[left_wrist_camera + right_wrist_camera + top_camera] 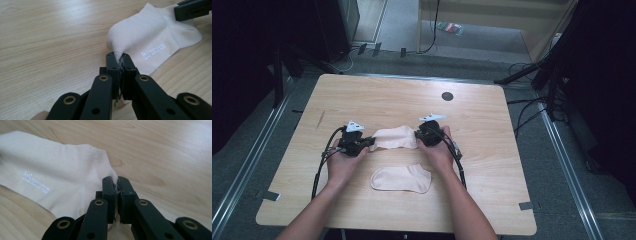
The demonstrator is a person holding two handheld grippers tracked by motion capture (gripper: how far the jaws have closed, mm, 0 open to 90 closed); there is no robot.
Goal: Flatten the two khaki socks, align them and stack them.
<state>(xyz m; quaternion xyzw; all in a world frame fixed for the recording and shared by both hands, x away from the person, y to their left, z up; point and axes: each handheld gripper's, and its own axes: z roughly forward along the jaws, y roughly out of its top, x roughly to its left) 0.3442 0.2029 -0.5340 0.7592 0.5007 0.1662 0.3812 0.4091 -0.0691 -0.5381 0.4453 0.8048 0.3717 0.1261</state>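
From the high view, the held sock is stretched between the left gripper and the right gripper, long axis running straight from one to the other, so each hand sits right at its own end. A second sock lies flat on the table, just on the person's side of both grippers and untouched.

Left gripper view: the left gripper is clamped tight on a pinched-up corner of the sock, which spreads away ahead and to its right; the other gripper's jaw bites the far end.

Right gripper view: the right gripper is closed on the sock's edge, fabric fanning out ahead to its left. My guess is the next move is laying this one onto the other, toward the person.
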